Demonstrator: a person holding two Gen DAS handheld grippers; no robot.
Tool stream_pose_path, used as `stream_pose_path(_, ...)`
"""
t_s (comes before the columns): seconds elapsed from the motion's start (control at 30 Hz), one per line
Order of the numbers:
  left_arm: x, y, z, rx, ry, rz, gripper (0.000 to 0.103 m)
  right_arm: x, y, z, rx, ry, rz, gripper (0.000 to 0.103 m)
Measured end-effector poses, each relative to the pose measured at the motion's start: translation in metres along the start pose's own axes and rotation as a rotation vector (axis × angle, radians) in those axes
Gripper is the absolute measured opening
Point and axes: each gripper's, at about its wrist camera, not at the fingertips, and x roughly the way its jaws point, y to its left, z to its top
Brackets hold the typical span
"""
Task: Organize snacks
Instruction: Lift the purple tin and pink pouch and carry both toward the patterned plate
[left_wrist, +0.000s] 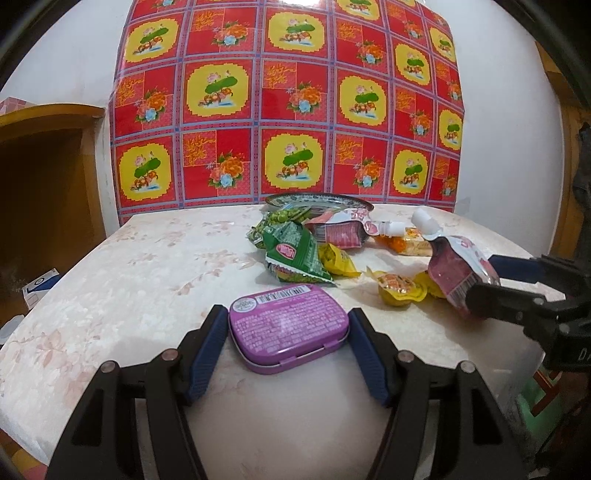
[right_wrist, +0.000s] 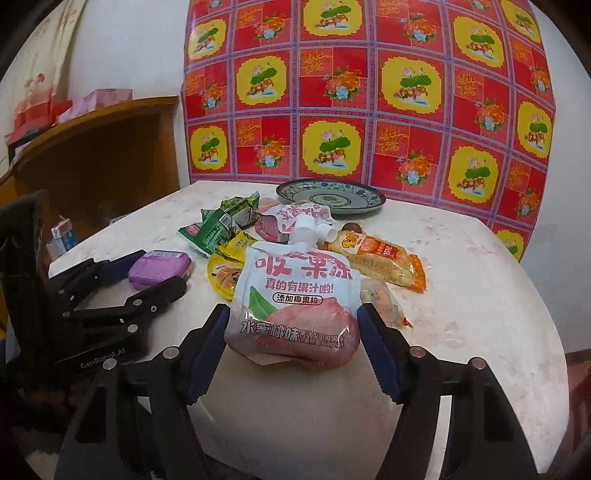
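Purple tin on table framed by left gripper, fingers wide and just off its sides: pick-up stage, closing needed next; label print too small to read. Peach jelly pouch marked "吸果冻" between right gripper fingers, contact uncertain; next likely to plate.

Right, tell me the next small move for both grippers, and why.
Probably close both. The left gripper straddles the purple tin and the right gripper straddles the peach jelly pouch, pads beside each without a visible squeeze, while the plate holds nothing.
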Motion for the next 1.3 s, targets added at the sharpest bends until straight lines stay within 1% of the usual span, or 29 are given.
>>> stream_pose_path(0.1,-0.001,0.001,0.001,-0.006,0.005,-0.004,0.069,0.001,-0.005,0.001,0.027,0.002,0.027,0.070)
stream_pose_path(0.27,-0.003,0.011,0.007,-0.069,0.033,-0.046,0.069,0.002,-0.012,0.003,0.065,-0.007,0.059,0.070)
stream_pose_path(0.37,-0.005,0.018,0.014,-0.075,0.024,0.002,0.069,-0.004,-0.013,0.008,0.075,-0.018,0.060,0.070)
stream_pose_path(0.53,-0.014,0.023,0.024,-0.068,-0.016,0.025,0.069,-0.010,-0.017,0.019,0.074,-0.053,0.043,0.070)
stream_pose_path(0.63,-0.019,0.025,0.038,-0.049,-0.028,0.017,0.069,-0.009,-0.023,0.027,0.076,-0.056,0.034,0.070)
stream_pose_path(0.7,-0.020,0.030,0.052,-0.044,-0.023,-0.015,0.069,-0.007,-0.029,0.038,0.068,-0.061,0.021,0.070)
stream_pose_path(0.73,-0.020,0.032,0.063,-0.033,-0.022,-0.034,0.069,-0.006,-0.032,0.042,0.063,-0.064,0.015,0.070)
stream_pose_path(0.8,-0.017,0.031,0.078,0.008,-0.030,-0.044,0.069,-0.002,-0.040,0.056,0.049,-0.066,-0.007,0.070)
stream_pose_path(0.83,-0.012,0.029,0.089,0.053,-0.021,-0.059,0.069,0.000,-0.043,0.063,0.039,-0.067,-0.015,0.070)
stream_pose_path(0.87,-0.008,0.028,0.096,0.072,-0.007,-0.074,0.069,0.004,-0.047,0.073,0.023,-0.068,-0.024,0.070)
stream_pose_path(0.9,-0.002,0.028,0.105,0.084,0.011,-0.097,0.069,0.007,-0.050,0.079,0.015,-0.069,-0.028,0.070)
stream_pose_path(0.93,0.007,0.028,0.116,0.098,0.044,-0.139,0.069,0.010,-0.052,0.087,0.003,-0.071,-0.034,0.070)
stream_pose_path(1.0,0.021,0.026,0.130,0.127,0.084,-0.175,0.069,0.021,-0.056,0.104,-0.020,-0.063,-0.046,0.070)
stream_pose_path(1.07,0.043,0.021,0.147,0.179,0.112,-0.155,0.069,0.037,-0.058,0.119,-0.040,-0.036,-0.049,0.070)
stream_pose_path(1.13,0.060,0.017,0.156,0.211,0.129,-0.150,0.069,0.054,-0.060,0.129,-0.055,-0.008,-0.037,0.070)
stream_pose_path(1.3,0.119,0.010,0.178,0.227,0.203,-0.192,0.069,0.117,-0.075,0.151,-0.034,0.105,-0.038,0.070)
